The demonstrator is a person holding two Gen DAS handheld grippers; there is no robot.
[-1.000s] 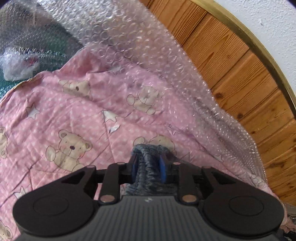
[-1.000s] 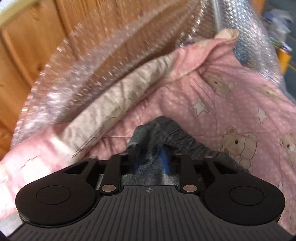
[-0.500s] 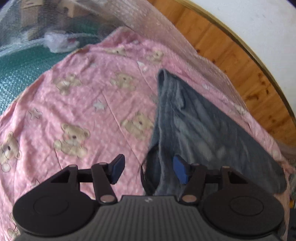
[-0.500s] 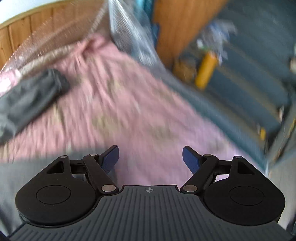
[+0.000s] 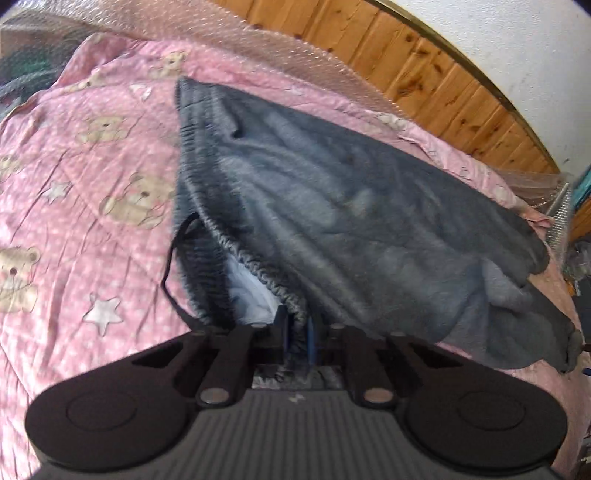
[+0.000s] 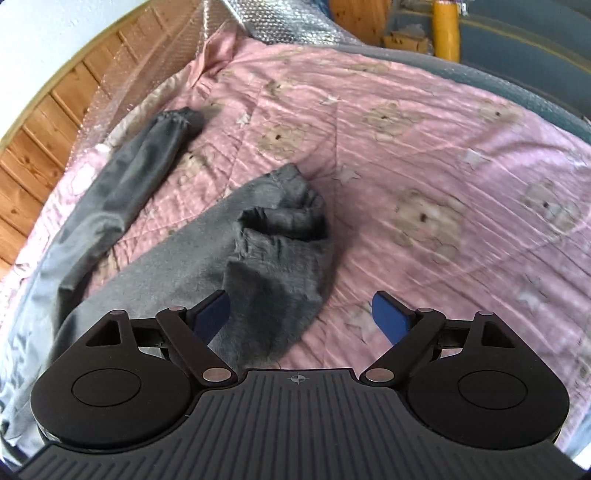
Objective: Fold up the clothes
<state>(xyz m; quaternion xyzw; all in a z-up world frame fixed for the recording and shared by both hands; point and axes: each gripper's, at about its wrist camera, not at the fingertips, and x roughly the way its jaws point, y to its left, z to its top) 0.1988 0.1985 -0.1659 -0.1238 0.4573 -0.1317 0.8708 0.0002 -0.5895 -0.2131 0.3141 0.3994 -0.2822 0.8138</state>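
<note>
Grey fleece trousers (image 5: 332, 206) lie spread on a pink bear-print quilt (image 5: 81, 192). My left gripper (image 5: 297, 332) is shut on the near corner of their elastic waistband; the white lining and a black drawstring (image 5: 168, 273) show beside it. In the right wrist view the two legs run away from me: one crumpled cuff (image 6: 280, 229) lies just ahead, the other leg (image 6: 129, 173) stretches toward the far left. My right gripper (image 6: 301, 314) is open and empty, low over the near leg, its left pad (image 6: 210, 314) above the cloth.
Bubble wrap (image 5: 295, 48) lines the quilt's far edge against a wooden panel wall (image 5: 424, 74). A yellow cylinder (image 6: 445, 29) and cardboard clutter stand beyond the bed. Bare quilt (image 6: 461, 184) spreads to the right of the legs.
My left gripper opened half a second ago and has shut again on the waistband corner. My right gripper let go of the cuff, opened wide and now hovers over the near leg.
</note>
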